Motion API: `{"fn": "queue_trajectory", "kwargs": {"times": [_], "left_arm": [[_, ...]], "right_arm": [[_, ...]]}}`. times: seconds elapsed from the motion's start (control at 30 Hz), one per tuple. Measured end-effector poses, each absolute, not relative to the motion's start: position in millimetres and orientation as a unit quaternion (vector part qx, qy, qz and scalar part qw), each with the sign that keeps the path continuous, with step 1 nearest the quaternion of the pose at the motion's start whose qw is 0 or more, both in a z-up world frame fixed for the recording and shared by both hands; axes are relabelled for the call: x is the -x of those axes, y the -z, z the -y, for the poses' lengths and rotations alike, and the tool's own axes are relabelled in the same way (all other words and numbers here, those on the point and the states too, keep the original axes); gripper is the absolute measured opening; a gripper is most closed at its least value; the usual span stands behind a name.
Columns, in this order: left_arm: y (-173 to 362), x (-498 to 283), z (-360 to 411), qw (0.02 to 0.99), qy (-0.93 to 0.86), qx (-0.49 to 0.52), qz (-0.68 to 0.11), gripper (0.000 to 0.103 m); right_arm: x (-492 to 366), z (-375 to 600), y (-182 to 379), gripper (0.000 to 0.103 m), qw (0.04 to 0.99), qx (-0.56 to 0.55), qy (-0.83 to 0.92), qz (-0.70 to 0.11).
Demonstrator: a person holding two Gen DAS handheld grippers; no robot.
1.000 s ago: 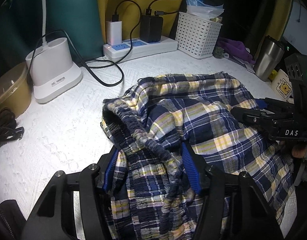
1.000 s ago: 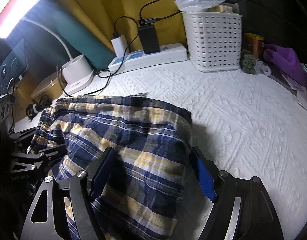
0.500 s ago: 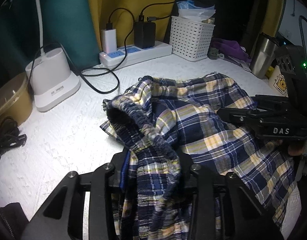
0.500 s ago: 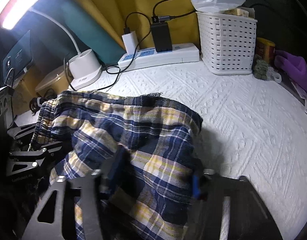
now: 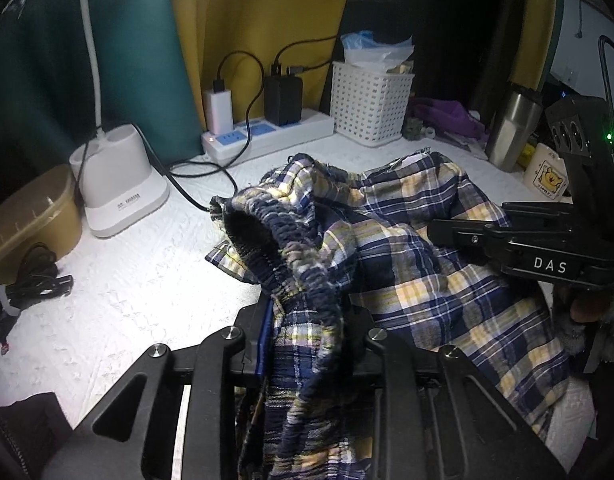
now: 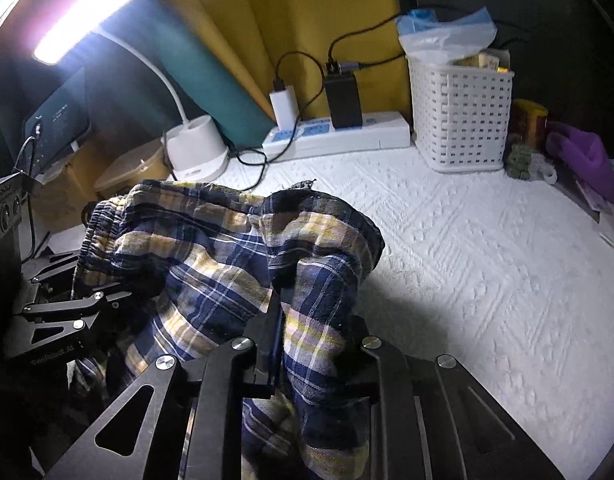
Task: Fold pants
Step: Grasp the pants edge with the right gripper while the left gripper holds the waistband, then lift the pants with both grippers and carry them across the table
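A white quilted surface with raised diamond stitching carries the soft plaid pants, bunched in navy, yellow and white checks near its front edge. The left gripper has just closed its fingers on the ribbed elastic waistband. The right gripper has just closed its fingers on a fold of the plaid cloth. Behind stand a perforated white basket, a rounded lamp base and a flat power strip.

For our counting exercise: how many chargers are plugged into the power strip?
2: a white charger at the left of the power strip, and a black charger beside it, nearer the basket.
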State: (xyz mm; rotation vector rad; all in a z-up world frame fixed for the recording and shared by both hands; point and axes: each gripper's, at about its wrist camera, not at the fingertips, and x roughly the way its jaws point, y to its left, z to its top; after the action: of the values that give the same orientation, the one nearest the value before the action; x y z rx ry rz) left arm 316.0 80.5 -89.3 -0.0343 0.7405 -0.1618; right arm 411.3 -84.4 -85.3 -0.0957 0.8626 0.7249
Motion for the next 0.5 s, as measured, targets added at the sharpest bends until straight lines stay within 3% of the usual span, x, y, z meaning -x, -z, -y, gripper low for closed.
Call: {"fn": "queue_trajectory", "kwargs": {"times": [0.5], "left_arm": [[48.9,-264.8,-76.1,0.949,0.08,0.024,-0.305,0.025]], "right_arm": [[-367.9,101.7,35.0,0.019,0.865,0.039,-0.349,-0.358]]}}
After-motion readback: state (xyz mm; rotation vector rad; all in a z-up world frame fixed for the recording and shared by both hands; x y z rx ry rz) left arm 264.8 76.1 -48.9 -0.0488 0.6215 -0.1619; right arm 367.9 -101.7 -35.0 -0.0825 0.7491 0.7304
